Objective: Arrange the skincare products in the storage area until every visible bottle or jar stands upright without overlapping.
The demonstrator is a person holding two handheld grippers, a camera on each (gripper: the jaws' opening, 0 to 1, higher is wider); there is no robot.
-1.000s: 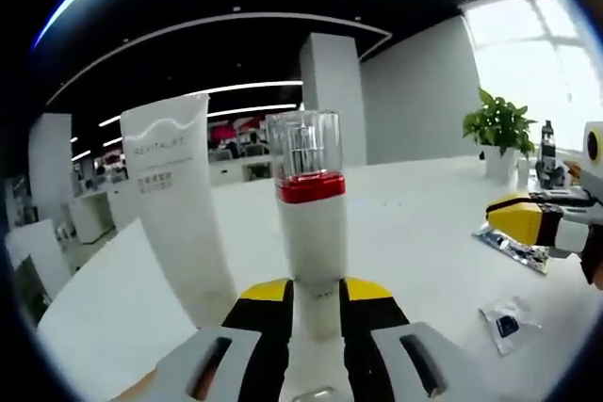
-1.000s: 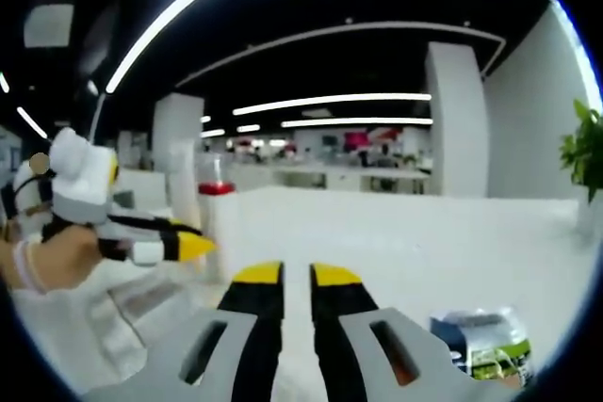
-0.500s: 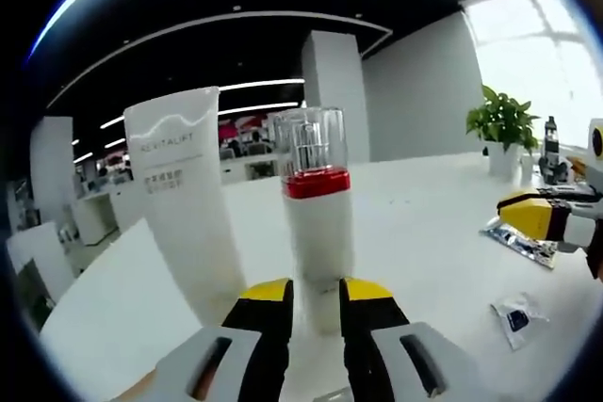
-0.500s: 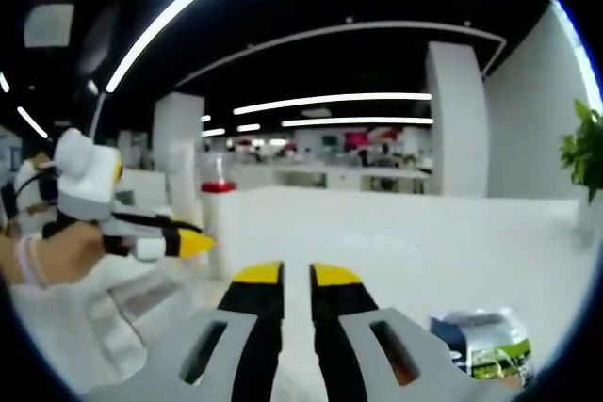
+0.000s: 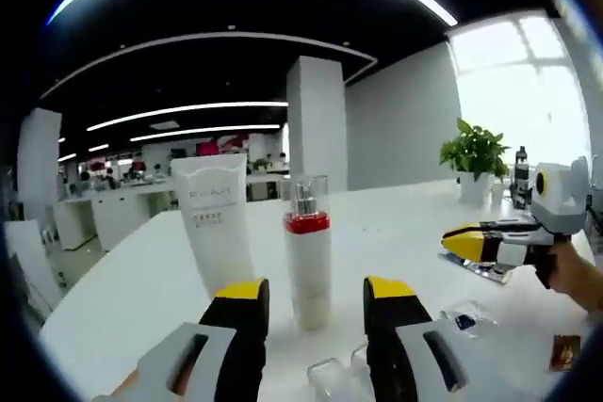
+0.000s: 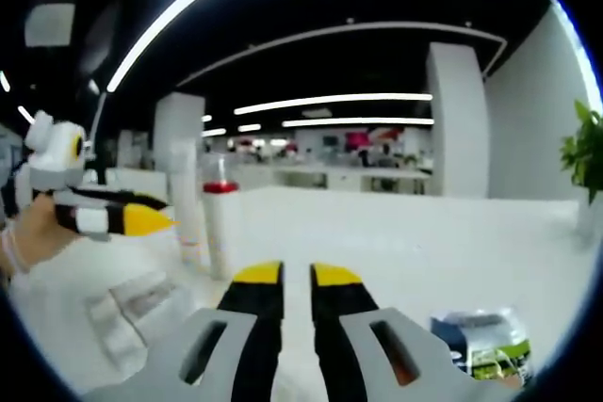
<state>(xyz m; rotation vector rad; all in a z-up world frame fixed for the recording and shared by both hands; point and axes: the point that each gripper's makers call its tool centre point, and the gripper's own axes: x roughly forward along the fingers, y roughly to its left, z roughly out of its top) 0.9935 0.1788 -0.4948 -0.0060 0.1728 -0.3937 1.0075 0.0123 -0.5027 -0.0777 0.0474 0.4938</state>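
- The left claw (image 5: 311, 303) stands wide open with nothing between its yellow-tipped jaws, hovering low over a broad white surface (image 5: 396, 233) in an open-plan office.
- Just beyond the gap between those jaws stands a tall white pump bottle with a red collar and a clear cap (image 5: 308, 261), upright and free of the claw.
- Beside it stands a white squeeze tube with grey lettering (image 5: 219, 233), wide end up. The two are close together but not touching.
- The right claw (image 6: 296, 284) hangs near the surface with its jaws almost together and nothing held.
- From the right gripper view, the bottle stands well in from the near edge of the surface, with the left claw poised near it.
- Loose flat packets lie toward the near right part of the surface: a green and silver foil sachet (image 6: 480, 345), a small clear sachet with a dark blue label (image 5: 462, 319) and a small dark red packet (image 5: 565, 353).
- My reading: the bottle looks placed and released, so that step seems finished.
- The next move likely calls for checking the surface for any bottle or jar lying down, then gripping it mid-body and standing it clear of the bottle and tube.
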